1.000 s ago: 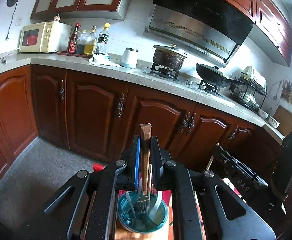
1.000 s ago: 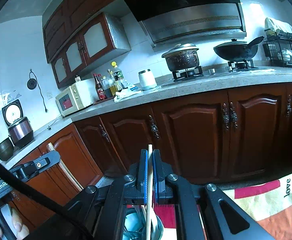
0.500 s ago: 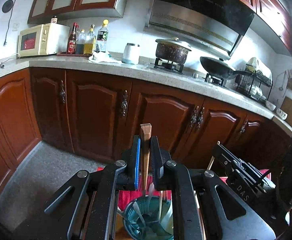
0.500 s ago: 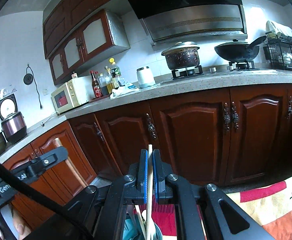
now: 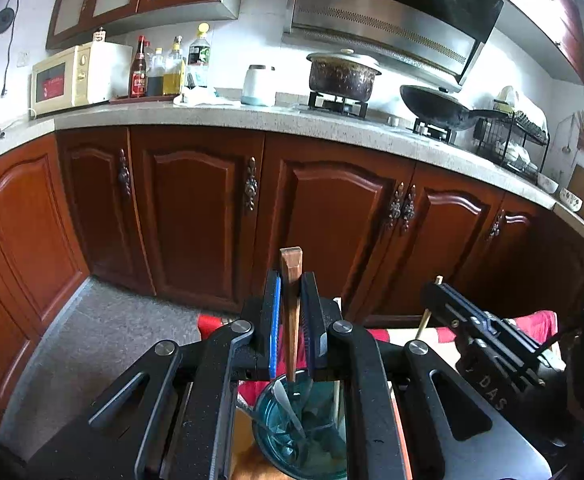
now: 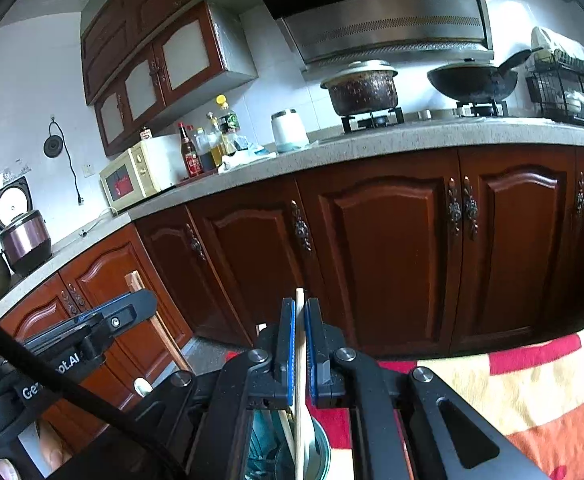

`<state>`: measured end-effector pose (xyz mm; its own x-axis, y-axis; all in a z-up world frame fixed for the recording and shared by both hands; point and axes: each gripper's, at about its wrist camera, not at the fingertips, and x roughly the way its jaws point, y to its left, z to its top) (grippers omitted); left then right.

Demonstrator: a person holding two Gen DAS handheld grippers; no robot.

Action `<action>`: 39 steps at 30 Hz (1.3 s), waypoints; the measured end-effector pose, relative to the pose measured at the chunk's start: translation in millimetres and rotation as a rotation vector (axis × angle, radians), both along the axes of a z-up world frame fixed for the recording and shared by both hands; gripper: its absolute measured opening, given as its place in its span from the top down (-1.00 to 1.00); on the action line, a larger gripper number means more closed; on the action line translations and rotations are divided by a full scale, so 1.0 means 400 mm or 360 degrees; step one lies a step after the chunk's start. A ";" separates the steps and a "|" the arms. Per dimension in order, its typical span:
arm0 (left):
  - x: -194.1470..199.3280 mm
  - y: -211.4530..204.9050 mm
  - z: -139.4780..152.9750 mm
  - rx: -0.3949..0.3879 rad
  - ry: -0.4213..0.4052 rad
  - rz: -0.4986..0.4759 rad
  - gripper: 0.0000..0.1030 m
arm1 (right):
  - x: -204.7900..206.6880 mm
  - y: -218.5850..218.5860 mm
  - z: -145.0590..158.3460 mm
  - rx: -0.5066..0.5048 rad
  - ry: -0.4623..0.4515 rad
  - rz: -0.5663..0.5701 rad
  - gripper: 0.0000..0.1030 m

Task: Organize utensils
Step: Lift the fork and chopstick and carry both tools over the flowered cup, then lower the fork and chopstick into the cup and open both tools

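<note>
1. The wooden-handled utensil (image 5: 290, 304) stands upright, pinched by the left gripper (image 5: 291, 320), its lower end inside the teal glass cup (image 5: 296, 432) at 6 o'clock.
2. The right gripper (image 6: 300, 344) clamps a pale chopstick (image 6: 300, 360) above the same cup.
3. Cabinet doors (image 5: 195, 216) stand beyond at 12 o'clock.

Right hand-held gripper (image 6: 300, 344) clamped on an upright chopstick (image 6: 300, 360) above a teal cup (image 6: 320, 456).

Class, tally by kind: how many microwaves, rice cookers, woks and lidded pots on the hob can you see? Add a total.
Microwave: 1
Rice cooker: 1
Wok: 1
Lidded pot: 1
Total: 4
</note>
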<state>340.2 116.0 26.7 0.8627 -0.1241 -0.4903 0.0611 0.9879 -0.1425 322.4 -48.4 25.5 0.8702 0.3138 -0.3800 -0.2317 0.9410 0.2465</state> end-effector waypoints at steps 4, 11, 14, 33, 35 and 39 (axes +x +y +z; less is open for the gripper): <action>0.005 -0.001 -0.019 0.0005 0.0039 -0.0001 0.83 | -0.011 -0.003 0.002 -0.0017 -0.0004 -0.0015 0.92; -0.003 -0.001 -0.036 0.0004 0.0067 0.0005 0.83 | -0.010 -0.017 0.000 0.0006 -0.0010 -0.0060 0.92; -0.007 0.000 -0.037 0.0005 0.0068 0.0006 0.83 | -0.002 -0.007 0.007 -0.0040 -0.0048 -0.0080 0.92; -0.007 0.006 -0.058 -0.0002 0.0122 0.0004 0.82 | -0.058 0.013 -0.050 -0.0127 -0.0001 -0.0021 0.92; -0.005 0.006 -0.066 -0.0001 0.0142 0.0004 0.82 | -0.056 0.012 -0.066 -0.0109 0.0042 -0.0007 0.92; -0.002 0.013 -0.073 -0.0011 0.0163 0.0009 0.81 | -0.055 0.004 -0.077 -0.0082 0.0082 -0.0005 0.92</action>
<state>339.4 121.1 -2.5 0.8087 -0.1232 -0.5752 0.0404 0.9871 -0.1547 300.3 -46.9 -5.5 0.8499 0.2899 -0.4400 -0.2169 0.9535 0.2093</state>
